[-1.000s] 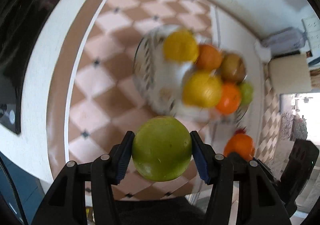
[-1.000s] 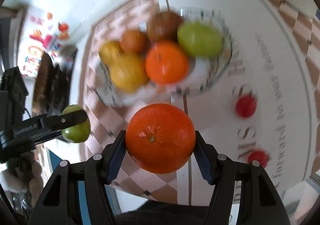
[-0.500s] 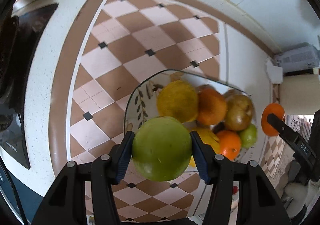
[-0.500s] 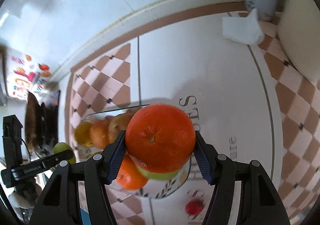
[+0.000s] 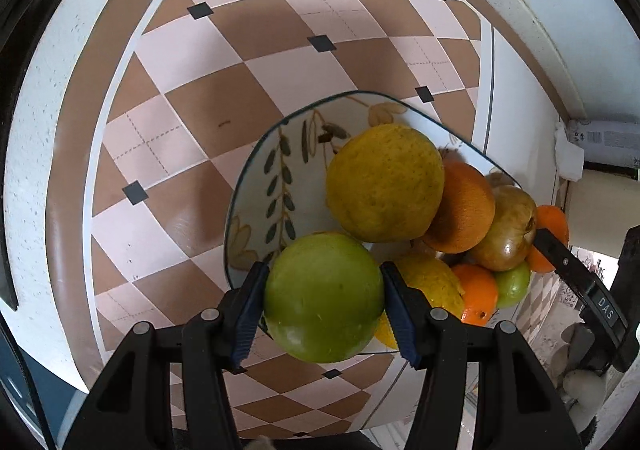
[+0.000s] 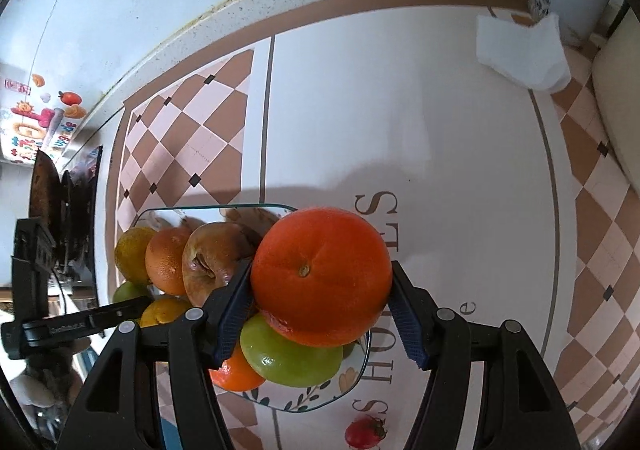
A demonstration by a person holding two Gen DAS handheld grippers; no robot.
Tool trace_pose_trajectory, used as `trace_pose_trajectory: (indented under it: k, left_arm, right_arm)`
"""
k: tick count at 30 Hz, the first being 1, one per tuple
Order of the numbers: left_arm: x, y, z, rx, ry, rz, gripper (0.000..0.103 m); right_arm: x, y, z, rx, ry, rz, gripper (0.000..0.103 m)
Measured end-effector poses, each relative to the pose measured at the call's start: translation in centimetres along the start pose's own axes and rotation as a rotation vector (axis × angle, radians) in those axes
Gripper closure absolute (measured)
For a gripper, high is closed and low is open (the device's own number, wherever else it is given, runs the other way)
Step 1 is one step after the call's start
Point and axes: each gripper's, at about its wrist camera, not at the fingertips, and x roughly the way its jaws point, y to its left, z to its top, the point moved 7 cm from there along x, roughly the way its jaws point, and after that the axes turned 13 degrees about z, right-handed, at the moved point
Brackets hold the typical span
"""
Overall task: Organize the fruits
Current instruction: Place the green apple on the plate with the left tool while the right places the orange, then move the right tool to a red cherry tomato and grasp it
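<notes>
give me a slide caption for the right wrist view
Right gripper holds an orange over the filled fruit plate; a cherry tomato lies beside it.

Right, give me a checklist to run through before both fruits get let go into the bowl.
1. Left gripper firm on the green apple: ok, a pad on each side.
2. Right gripper firm on the orange: ok, held the same way.
3. Apple over the bowl: cannot tell; it sits at the near rim, partly outside.
4. Free spot for the apple: ok, bare patterned floor left of the big yellow fruit.
5. Free spot for the orange: not ok, a green fruit lies directly beneath, so it may roll.
6. Grippers apart from each other: ok, they sit on opposite sides of the bowl.
</notes>
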Motion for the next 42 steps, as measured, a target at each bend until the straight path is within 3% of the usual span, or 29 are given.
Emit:
trace_pose_trajectory:
  k: [3, 7, 10, 12, 17, 24, 25, 27, 28, 32, 35, 39, 42]
  left_arm:
    - [-0.3, 0.0, 0.1, 0.017, -0.011, 0.021, 0.045]
    - [-1.2, -0.4, 0.2, 0.033, -0.038, 0.029, 0.015]
    - [-1.5, -0.5, 0.1, 0.046, -0.052, 0.048, 0.015]
    - [-1.5, -0.4, 0.0, 0.046, -0.055, 0.063, 0.015]
    - [-1.3, 0.3, -0.2, 0.032, -0.056, 0.067, 0.015]
    - [-1.8, 0.9, -0.5, 0.032, -0.075, 0.09, 0.015]
    - [-2.0, 1.1, -0.5, 0.03, -0.088, 0.098, 0.015]
    - [-2.7, 1.4, -0.4, 0.027, -0.122, 0.115, 0.015]
    - [-3.0, 1.5, -0.3, 0.026, -0.136, 0.121, 0.015]
    - [-4.2, 2.2, -0.2, 0.031, -0.189, 0.171, 0.015]
    - [-4.9, 2.5, -0.5, 0.04, -0.215, 0.187, 0.015]
    - [-6.7, 1.9, -1.8, 0.071, -0.281, 0.235, 0.015]
    - [-7.7, 1.2, -3.2, 0.101, -0.323, 0.252, 0.015]
  right_arm:
    - [-0.2, 0.1, 0.1, 0.003, 0.008, 0.01, 0.032]
    - [-0.4, 0.2, 0.0, -0.005, 0.007, 0.008, 0.026]
    - [-0.9, 0.3, -0.2, -0.017, -0.016, 0.005, 0.026]
    - [-1.1, 0.6, -0.4, -0.061, -0.016, -0.042, 0.036]
    - [-0.9, 1.4, -0.8, -0.105, 0.002, -0.056, 0.036]
    - [-0.7, 1.0, -0.7, -0.064, 0.012, -0.015, 0.035]
    - [-0.7, 0.9, -0.7, -0.056, 0.016, -0.011, 0.034]
    - [-0.9, 0.9, -0.7, -0.043, 0.011, -0.005, 0.019]
    - [-1.0, 0.9, -0.7, -0.046, 0.011, -0.009, 0.019]
    - [-1.5, 1.2, -0.8, -0.062, 0.003, -0.057, 0.019]
    - [-2.3, 1.5, -1.3, -0.08, -0.008, -0.144, 0.009]
    - [-3.4, 2.6, -3.2, -0.136, -0.035, -0.273, 0.009]
    - [-4.0, 3.5, -4.9, -0.144, -0.053, -0.298, 0.009]
